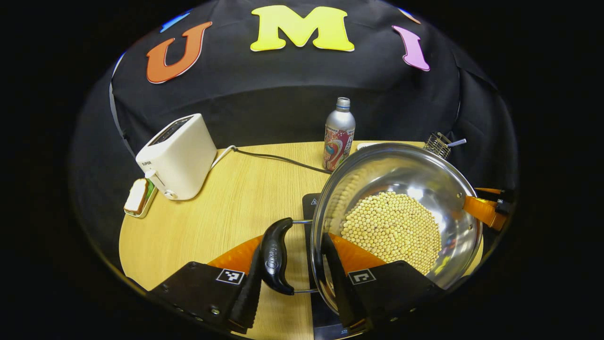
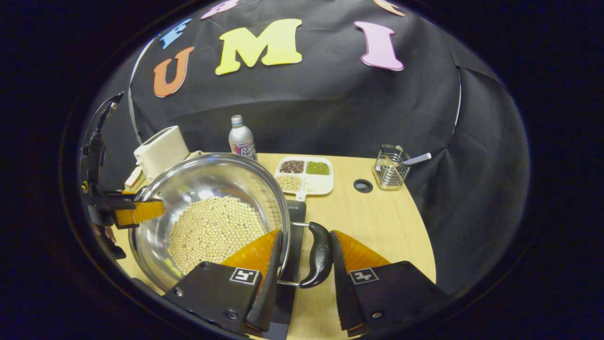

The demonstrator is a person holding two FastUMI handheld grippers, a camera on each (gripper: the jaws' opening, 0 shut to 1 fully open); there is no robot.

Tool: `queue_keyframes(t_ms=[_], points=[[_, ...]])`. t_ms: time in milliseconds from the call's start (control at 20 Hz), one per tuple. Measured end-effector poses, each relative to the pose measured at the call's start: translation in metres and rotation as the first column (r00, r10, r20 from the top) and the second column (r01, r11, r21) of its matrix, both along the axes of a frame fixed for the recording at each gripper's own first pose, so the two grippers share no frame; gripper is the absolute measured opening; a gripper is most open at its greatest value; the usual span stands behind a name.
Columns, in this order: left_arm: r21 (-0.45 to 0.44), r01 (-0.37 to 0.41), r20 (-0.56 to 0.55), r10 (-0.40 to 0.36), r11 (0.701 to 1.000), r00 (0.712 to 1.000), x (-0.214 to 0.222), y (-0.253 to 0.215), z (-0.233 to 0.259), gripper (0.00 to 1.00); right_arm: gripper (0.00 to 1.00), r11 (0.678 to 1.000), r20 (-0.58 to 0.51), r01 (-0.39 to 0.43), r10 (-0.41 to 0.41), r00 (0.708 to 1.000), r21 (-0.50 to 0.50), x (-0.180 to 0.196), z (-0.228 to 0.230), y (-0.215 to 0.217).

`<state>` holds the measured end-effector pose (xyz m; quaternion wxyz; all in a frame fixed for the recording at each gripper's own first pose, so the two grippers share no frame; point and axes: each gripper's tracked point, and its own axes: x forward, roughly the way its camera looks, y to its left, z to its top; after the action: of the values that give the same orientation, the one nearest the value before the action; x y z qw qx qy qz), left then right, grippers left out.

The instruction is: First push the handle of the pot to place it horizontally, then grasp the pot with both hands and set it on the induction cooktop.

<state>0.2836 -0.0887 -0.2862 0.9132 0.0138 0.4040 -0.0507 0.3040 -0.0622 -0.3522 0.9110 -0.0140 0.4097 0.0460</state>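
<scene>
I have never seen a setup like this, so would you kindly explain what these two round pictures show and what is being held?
A person holds a two-finger gripper in each hand, and each gripper carries a fisheye camera looking along its own fingers.

In the left gripper view, the left gripper straddles one black side handle of a steel pot holding pale beans. In the right gripper view, the right gripper straddles the opposite handle. Whether the fingers press the handles, I cannot tell.

A dark induction cooktop lies under the pot. On the wooden table are also a toaster, a bottle, a divided dish of grains and a wire holder.
</scene>
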Motion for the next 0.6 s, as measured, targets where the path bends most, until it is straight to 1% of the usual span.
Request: queue_keyframes(t_ms=[50,100,150,200,250,300,350,400,450,500,550,600], points=[[-0.001,0.002,-0.006,-0.002,1.000,1.000,0.002,-0.001,-0.005,0.65,0.56,1.000,-0.008,0.002,-0.002,1.000,0.005,0.000,-0.006,-0.001],[0.000,0.012,0.000,-0.012,1.000,1.000,0.003,-0.001,-0.008,0.65,0.53,1.000,0.003,0.001,-0.001,1.000,0.008,0.002,-0.008,-0.002],[-0.006,0.020,-0.002,-0.020,1.000,1.000,0.004,-0.002,-0.014,0.65,0.54,1.000,0.021,0.005,-0.006,1.000,0.012,0.003,-0.009,-0.004],[-0.020,0.025,0.033,-0.025,0.999,0.999,0.007,-0.003,-0.011,0.64,0.55,1.000,0.040,0.013,-0.013,0.999,0.014,0.003,-0.009,-0.005],[-0.029,0.022,0.042,-0.021,0.999,0.999,0.008,-0.003,-0.014,0.65,0.58,1.000,0.071,0.024,-0.025,0.997,0.020,0.003,-0.009,-0.006],[-0.038,0.015,0.068,-0.012,0.999,0.998,0.008,-0.004,-0.010,0.65,0.58,0.999,0.095,0.030,-0.032,0.995,0.023,0.003,-0.011,-0.006],[-0.033,0.018,0.079,-0.016,0.999,0.997,0.007,-0.003,-0.012,0.75,0.60,0.999,0.118,0.038,-0.042,0.992,0.033,0.003,-0.010,-0.006],[-0.033,0.020,0.101,-0.017,0.999,0.995,0.009,-0.004,-0.012,0.65,0.62,0.998,0.135,0.049,-0.055,0.989,0.045,0.004,-0.010,-0.006],[-0.039,0.017,0.117,-0.013,0.999,0.993,0.008,-0.004,-0.012,0.75,0.63,0.997,0.144,0.062,-0.068,0.987,0.048,0.004,-0.011,-0.007],[-0.051,0.009,0.133,-0.002,0.999,0.991,0.008,-0.004,-0.010,0.55,0.64,0.996,0.140,0.080,-0.086,0.986,0.047,0.003,-0.013,-0.008],[-0.058,0.012,0.150,-0.003,0.998,0.989,0.010,-0.005,-0.010,0.66,0.66,0.996,0.138,0.088,-0.092,0.986,0.035,0.001,-0.015,-0.007],[-0.059,0.016,0.160,-0.006,0.998,0.987,0.012,-0.006,-0.010,0.66,0.70,0.996,0.153,0.089,-0.091,0.984,0.020,0.001,-0.014,-0.008]])
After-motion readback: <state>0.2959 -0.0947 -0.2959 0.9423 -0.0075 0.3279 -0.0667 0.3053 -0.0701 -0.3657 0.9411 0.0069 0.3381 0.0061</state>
